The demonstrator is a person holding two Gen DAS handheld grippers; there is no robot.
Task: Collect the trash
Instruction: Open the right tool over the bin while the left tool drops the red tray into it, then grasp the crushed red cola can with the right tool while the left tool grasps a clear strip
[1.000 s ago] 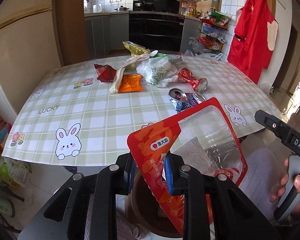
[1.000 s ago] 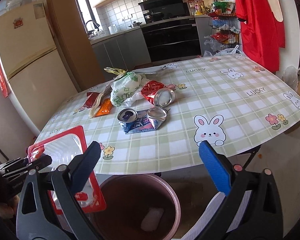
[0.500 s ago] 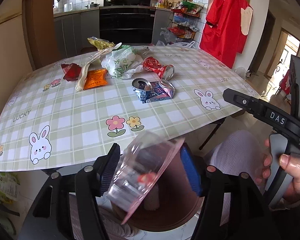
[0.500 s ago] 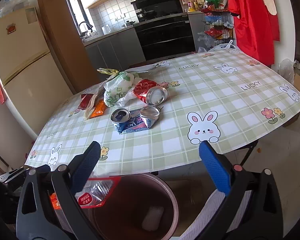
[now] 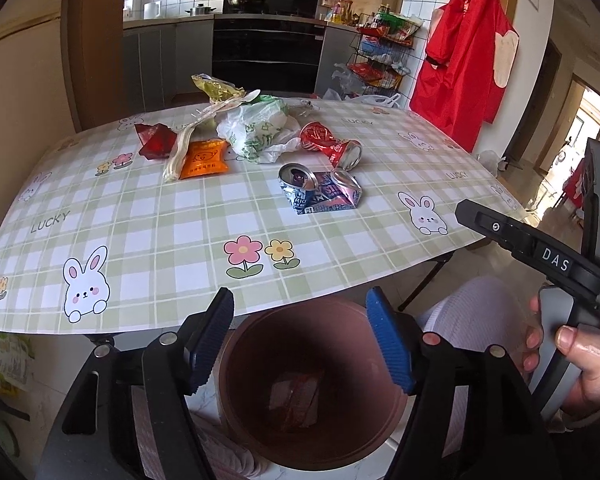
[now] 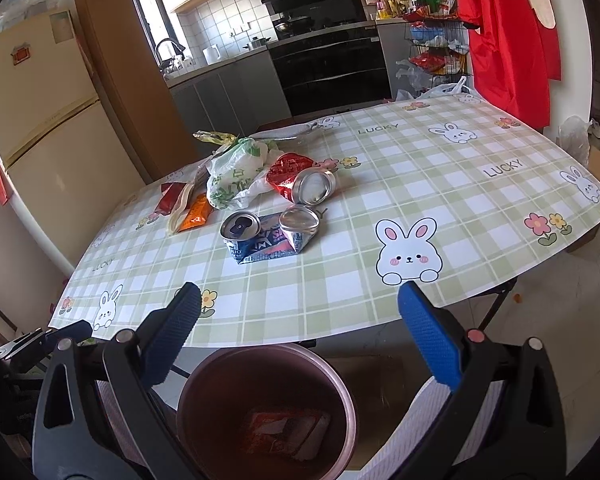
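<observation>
A brown bin point(image 5: 312, 436) stands on the floor below the table's near edge, also in the right wrist view point(image 6: 220, 380). An orange-red wrapper point(image 5: 296, 398) lies at its bottom, as the right wrist view point(image 6: 284, 432) shows too. My left gripper point(image 5: 306, 340) is open and empty above the bin. My right gripper point(image 6: 300, 336) is open and empty, also above the bin. On the table lie a crushed blue can point(image 5: 320, 192), a crushed red can point(image 5: 330, 144), a white-green plastic bag point(image 5: 256, 130), an orange packet point(image 5: 204, 160) and a red wrapper point(image 5: 156, 140).
The table has a green checked cloth point(image 5: 140, 240) with rabbit prints. A yellow wrapper point(image 5: 216, 88) lies at the far side. Red clothes point(image 5: 468, 64) hang at the right. The other gripper's body point(image 5: 540, 256) is at the right of the left wrist view.
My left gripper opened and let go of the orange-red wrapper, which dropped into the bin. The right gripper stayed open.
</observation>
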